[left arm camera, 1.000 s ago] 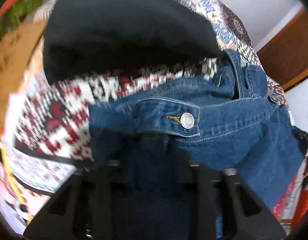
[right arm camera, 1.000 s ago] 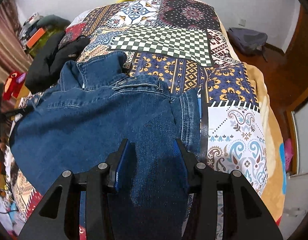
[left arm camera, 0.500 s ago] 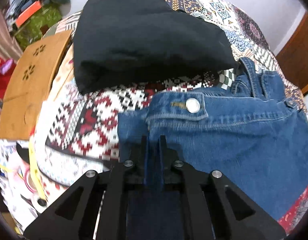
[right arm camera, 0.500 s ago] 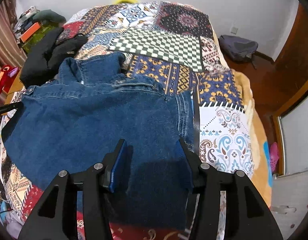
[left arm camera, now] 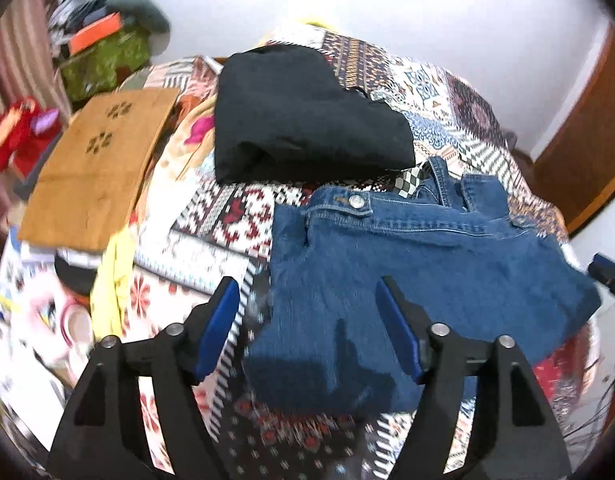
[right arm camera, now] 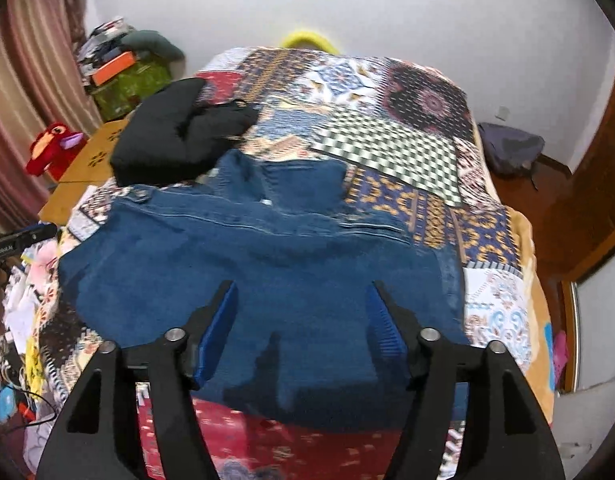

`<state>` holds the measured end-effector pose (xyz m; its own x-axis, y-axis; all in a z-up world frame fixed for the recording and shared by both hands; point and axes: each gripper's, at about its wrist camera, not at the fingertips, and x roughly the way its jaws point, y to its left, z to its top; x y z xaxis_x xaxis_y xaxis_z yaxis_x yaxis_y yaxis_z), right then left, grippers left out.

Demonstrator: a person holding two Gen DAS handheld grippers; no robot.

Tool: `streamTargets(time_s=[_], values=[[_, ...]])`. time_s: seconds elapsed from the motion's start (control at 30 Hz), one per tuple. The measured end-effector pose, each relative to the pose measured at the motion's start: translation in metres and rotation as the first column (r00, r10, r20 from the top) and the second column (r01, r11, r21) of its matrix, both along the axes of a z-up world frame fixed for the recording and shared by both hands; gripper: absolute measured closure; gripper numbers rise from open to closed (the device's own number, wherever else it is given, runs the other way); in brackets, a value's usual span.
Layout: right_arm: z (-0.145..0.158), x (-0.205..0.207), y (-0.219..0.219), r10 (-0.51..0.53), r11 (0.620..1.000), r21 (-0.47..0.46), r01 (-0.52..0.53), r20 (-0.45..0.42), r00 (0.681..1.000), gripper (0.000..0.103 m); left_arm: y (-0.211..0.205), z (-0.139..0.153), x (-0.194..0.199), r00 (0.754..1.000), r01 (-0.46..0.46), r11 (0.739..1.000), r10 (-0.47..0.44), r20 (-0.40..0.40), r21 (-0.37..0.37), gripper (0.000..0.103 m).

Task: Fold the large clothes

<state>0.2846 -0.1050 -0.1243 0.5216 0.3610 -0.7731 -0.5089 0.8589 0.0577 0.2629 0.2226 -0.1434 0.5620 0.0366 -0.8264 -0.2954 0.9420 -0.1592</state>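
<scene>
Folded blue jeans [left arm camera: 419, 276] lie flat on the patchwork bedspread [left arm camera: 235, 216], waistband button toward the far side; the right wrist view shows the same jeans [right arm camera: 259, 264] spread across the bed. My left gripper [left arm camera: 307, 320] hangs above the jeans' near left corner, its jaws opening, blue pads wide apart and pressing on nothing. My right gripper [right arm camera: 301, 320] hovers over the jeans' near edge, jaws also opening, with only denim lying below the gap, not pinched.
A folded black garment [left arm camera: 303, 120] lies on the bed just beyond the jeans. A brown wooden board [left arm camera: 99, 168] and clutter flank the bed's left side. A red plush toy [right arm camera: 53, 146] stands by the curtain. A dark bag [right arm camera: 511, 152] rests on the floor at right.
Both grippers let go of the denim and opened wide, then drew up and back from the bed. The jeans settled flat on the bedspread.
</scene>
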Motion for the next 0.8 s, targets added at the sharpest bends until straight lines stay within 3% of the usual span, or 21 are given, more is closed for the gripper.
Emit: streamTargets(time_s=[0.2,0.37,0.53,0.63,0.8], values=[[-0.012,-0.012,0.035,0.059,0.998,0.023,-0.059,-0.031,0.998,0.033,0.015,-0.025,-0.034,0.995,-0.091,0.991,0.087,-0.05,-0.095,0.032],[-0.036,-0.015,0.058,0.094,0.996,0.014,-0.093,-0.089,0.992,0.033,0.019,-0.057,-0.053,0.987,-0.139,0.964,0.117,-0.108,-0.228,0.032],[-0.069,-0.012,0.073,0.097,0.993,-0.056,-0.107,-0.164,0.982,0.033,0.008,-0.08,-0.051,0.988,-0.119,0.909,0.07,-0.135,-0.4,0.032],[-0.08,-0.015,0.072,0.096,0.991,-0.071,-0.109,-0.166,0.981,0.032,-0.001,-0.092,-0.039,0.991,-0.095,0.855,0.03,-0.134,-0.51,0.032],[-0.079,-0.014,0.071,0.101,0.992,-0.064,-0.113,-0.173,0.98,0.031,-0.003,-0.107,-0.018,0.991,-0.117,0.789,0.058,-0.117,-0.604,0.028]])
